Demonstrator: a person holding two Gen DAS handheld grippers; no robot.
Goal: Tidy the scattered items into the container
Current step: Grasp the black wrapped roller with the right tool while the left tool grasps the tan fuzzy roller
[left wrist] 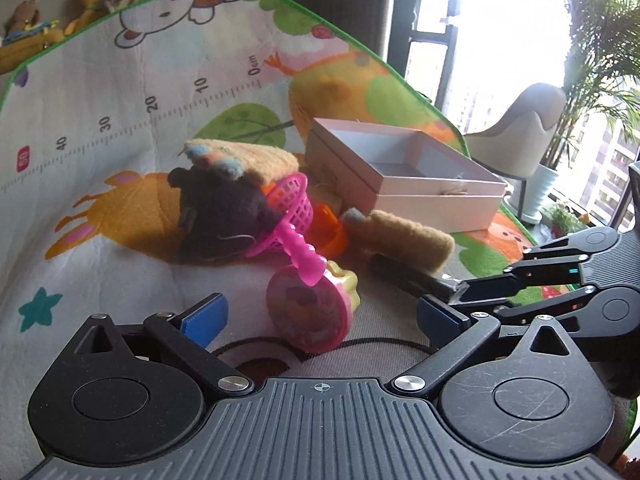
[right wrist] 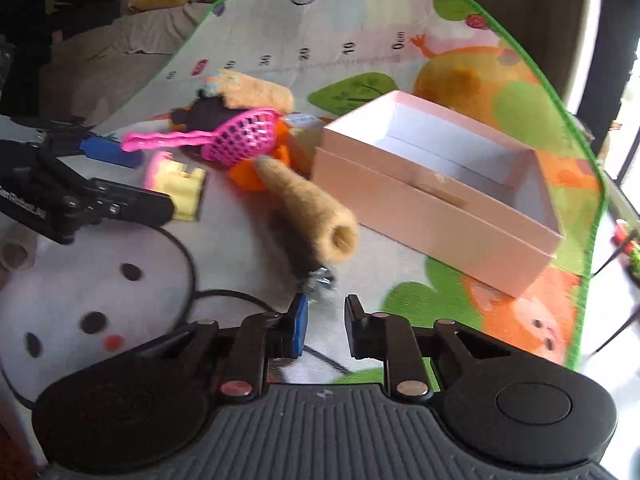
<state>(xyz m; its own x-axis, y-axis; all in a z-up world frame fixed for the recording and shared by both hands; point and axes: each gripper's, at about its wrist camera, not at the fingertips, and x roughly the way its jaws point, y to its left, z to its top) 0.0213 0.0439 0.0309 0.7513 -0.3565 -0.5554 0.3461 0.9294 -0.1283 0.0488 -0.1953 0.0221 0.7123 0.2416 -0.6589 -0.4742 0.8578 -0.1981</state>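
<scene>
An open pink box (left wrist: 404, 174) (right wrist: 436, 184) stands on the play mat. Toys lie in a heap beside it: a pink plastic strainer (left wrist: 290, 208) (right wrist: 240, 136), a pink and yellow round toy (left wrist: 316, 312) (right wrist: 176, 186), a dark plush (left wrist: 218, 216), tan plush tubes (left wrist: 404, 236) (right wrist: 312, 208), an orange piece (left wrist: 332, 232). My left gripper (left wrist: 320, 316) is open wide, its jaws either side of the round toy. My right gripper (right wrist: 325, 320) is partly open and empty, just short of a black stick with a metal tip (right wrist: 318, 276) under the near tube.
The colourful play mat (left wrist: 100, 92) (right wrist: 120, 264) covers the floor. A grey chair (left wrist: 524, 136) and a potted palm (left wrist: 592, 60) stand by the window on the right. Soft toys (left wrist: 40, 28) lie beyond the mat's far edge.
</scene>
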